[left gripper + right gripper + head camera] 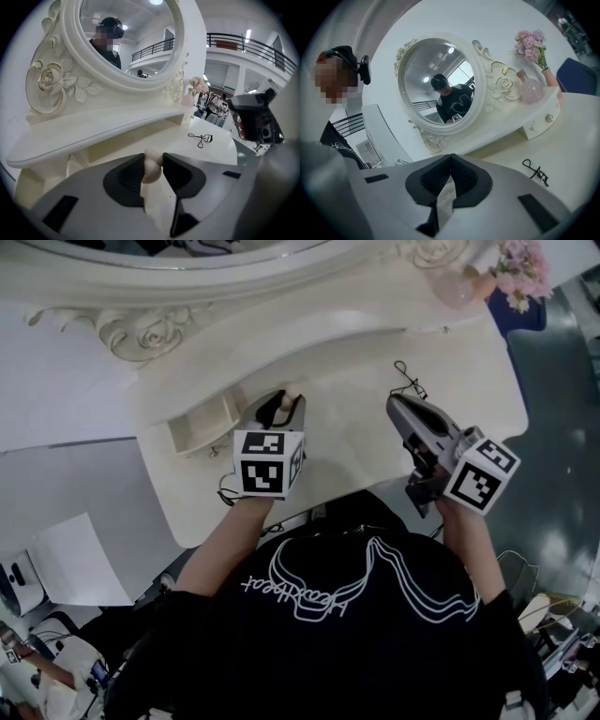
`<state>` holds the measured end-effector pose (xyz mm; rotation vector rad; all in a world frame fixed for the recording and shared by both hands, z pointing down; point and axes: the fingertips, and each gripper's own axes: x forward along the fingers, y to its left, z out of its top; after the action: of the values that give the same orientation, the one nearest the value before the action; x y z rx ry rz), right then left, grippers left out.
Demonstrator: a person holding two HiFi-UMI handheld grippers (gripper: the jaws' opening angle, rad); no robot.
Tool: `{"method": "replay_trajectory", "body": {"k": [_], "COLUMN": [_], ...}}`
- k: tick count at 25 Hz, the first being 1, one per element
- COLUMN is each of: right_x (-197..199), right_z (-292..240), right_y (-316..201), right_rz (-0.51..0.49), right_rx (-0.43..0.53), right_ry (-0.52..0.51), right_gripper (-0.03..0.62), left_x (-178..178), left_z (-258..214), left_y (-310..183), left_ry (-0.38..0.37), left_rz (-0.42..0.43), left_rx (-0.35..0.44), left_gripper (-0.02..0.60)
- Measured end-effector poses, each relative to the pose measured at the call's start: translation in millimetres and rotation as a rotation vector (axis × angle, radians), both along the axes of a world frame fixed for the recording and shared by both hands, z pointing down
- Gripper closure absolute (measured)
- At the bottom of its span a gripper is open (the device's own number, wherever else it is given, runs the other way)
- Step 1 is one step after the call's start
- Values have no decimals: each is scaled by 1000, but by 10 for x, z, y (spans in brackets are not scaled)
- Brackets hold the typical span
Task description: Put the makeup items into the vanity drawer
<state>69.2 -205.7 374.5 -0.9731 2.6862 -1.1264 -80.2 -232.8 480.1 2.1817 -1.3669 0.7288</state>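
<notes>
My left gripper [286, 401] [153, 163] is shut on a beige egg-shaped makeup sponge [151, 169] [292, 390], holding it a little above the white vanity top [347, 442]. Just left of it, a small vanity drawer [202, 425] stands open. A black eyelash curler [409, 381] [201, 138] [536, 173] lies on the vanity top to the right, in front of my right gripper [394, 405] [450, 158]. That gripper hovers over the top's right part, shut with nothing between its jaws.
An oval mirror [438, 84] in a carved white frame stands at the back. A pink vase with flowers [459, 282] [532, 89] sits on the upper shelf at right. Below it is a closed drawer with a knob [541, 123].
</notes>
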Motion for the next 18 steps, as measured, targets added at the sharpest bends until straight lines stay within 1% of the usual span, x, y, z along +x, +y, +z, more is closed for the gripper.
{"method": "replay_trajectory", "body": {"k": [5,14,16,18], "right_x": [-70,-258,-325,-399], "right_z": [-89,-240,-274,-304], "right_y": [147,415,463,512], "right_rz": [-6,-40,-54,-69], "right_rx": [15,51,59,68], "right_ry": [-10,-21,-23,-25], "right_gripper": [589,589,589,589], "left_x": [25,-58,-113,-183], "left_z": [-248,-692,-788,-869], "left_y": [125,411,472,532], "left_ry": [49,93,95,81], "left_rz": [8,6,1,-2], "left_rx": [44,125,144,165], "left_gripper": [453,453,453,452]}}
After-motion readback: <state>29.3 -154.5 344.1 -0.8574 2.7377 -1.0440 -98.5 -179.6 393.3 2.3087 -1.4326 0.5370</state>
